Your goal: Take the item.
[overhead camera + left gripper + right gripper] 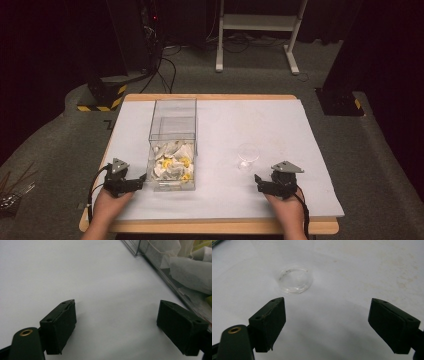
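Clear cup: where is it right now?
High view: the clear cup stands on the table, right of the clear box, just ahead of the right hand-held gripper.

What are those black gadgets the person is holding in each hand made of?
Each hand carries a black gripper: left gripper, right gripper. Each ends in two blocky black jaws with small screw holes, a brass-ringed hole shows near each gripper's left jaw, a grey three-cornered plate sits on top, and a black cable trails back. The forearms are bare.
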Action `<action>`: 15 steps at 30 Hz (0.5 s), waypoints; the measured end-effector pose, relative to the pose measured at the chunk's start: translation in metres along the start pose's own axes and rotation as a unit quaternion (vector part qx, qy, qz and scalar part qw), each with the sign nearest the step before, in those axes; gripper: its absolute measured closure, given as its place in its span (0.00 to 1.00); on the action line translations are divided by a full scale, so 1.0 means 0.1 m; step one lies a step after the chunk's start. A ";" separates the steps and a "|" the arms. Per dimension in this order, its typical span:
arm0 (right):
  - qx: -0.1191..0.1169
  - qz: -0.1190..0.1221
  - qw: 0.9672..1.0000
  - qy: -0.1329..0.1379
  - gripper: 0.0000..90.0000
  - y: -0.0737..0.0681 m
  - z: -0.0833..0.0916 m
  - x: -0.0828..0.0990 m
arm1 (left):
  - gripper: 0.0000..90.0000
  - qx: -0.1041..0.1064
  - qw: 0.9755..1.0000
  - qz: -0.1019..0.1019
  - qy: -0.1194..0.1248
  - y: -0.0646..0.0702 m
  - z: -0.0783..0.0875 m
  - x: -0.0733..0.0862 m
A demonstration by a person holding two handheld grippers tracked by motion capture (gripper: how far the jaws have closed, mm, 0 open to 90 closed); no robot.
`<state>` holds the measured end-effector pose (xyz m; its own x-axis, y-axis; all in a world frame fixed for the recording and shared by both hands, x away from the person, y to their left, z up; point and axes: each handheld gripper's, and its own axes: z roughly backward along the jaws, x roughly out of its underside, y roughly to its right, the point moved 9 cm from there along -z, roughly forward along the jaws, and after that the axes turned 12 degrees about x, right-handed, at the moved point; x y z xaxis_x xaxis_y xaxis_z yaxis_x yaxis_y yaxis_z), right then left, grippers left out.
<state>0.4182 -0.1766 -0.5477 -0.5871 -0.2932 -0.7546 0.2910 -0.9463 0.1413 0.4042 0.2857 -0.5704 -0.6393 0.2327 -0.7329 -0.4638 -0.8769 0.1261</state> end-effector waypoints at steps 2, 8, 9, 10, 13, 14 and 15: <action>-0.004 0.001 1.000 0.001 0.17 -0.04 0.00 0.00 | 0.18 0.000 1.000 0.000 0.000 0.00 0.00 0.00; -0.011 0.008 1.000 0.002 0.18 -0.14 -0.02 -0.02 | 0.18 0.000 1.000 0.000 0.000 0.00 0.00 0.00; -0.013 0.011 1.000 0.002 0.18 -0.16 -0.02 -0.02 | 0.18 0.000 1.000 0.000 0.000 0.00 0.00 0.00; -0.016 0.014 1.000 0.001 0.18 -0.20 -0.03 -0.03 | 0.18 0.000 1.000 0.000 0.000 0.00 0.00 0.00; -0.019 0.014 1.000 -0.002 0.18 -0.23 -0.04 -0.02 | 0.18 0.000 1.000 0.000 0.000 0.00 0.00 0.00; -0.021 0.017 1.000 -0.002 0.18 -0.25 -0.04 -0.02 | 0.18 0.000 1.000 -0.001 0.000 0.00 0.00 0.00; -0.021 0.016 1.000 -0.004 0.19 -0.26 -0.05 -0.02 | 0.18 0.000 1.000 0.000 0.000 0.00 0.00 0.00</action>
<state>0.4152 -0.1510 -0.5528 -0.5826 -0.3253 -0.7448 0.3411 -0.9297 0.1393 0.4042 0.2857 -0.5704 -0.6395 0.2328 -0.7327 -0.4638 -0.8769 0.1261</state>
